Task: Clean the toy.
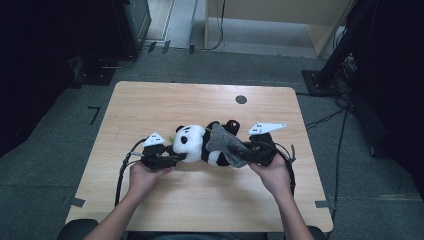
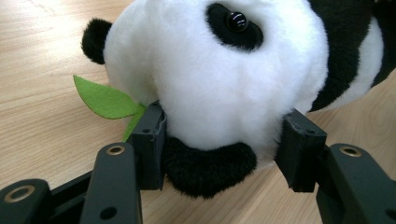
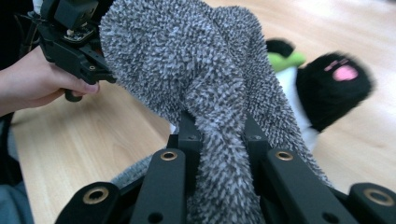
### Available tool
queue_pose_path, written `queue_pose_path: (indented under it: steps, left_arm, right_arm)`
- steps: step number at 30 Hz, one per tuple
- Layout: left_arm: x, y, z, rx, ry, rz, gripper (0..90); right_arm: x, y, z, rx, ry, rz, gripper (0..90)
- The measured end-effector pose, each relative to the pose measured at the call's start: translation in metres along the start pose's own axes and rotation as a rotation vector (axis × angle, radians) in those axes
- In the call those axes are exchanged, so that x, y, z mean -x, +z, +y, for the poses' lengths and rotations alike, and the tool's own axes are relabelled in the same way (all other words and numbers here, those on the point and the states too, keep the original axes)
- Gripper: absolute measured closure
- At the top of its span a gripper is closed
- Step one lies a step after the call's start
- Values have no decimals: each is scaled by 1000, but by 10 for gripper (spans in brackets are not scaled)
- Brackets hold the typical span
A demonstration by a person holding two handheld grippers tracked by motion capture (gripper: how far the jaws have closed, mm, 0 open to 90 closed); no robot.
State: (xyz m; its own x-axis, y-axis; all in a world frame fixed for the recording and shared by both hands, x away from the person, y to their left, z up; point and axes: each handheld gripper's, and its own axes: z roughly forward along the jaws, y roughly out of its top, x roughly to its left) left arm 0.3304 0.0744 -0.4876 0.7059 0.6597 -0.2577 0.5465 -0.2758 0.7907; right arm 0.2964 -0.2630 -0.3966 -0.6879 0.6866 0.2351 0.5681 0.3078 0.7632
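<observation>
With our left tongs [image 2: 224, 149] clamped on the plush panda's [image 1: 197, 142] head as it lies mid-bench [image 1: 150, 105] and our right tongs [image 3: 217, 140] pinched on the grey fuzzy cloth [image 3: 196, 70], we should draw it gently over the body.

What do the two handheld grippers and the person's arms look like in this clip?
Both are black. The left gripper and the right gripper each carry a pale three-cornered plate on top and trail a black cable. Up close, the jaws are matte black with brass-coloured rivets. The forearms are bare, with no sleeves or gloves in view.
</observation>
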Motion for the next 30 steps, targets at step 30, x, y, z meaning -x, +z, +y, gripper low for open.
queue_pose_path:
  steps: [30]
  left_arm:
    - [-6,0,0,11,-45,-35,433]
  right_arm:
    - [31,-28,-7,104,69,-110,754]
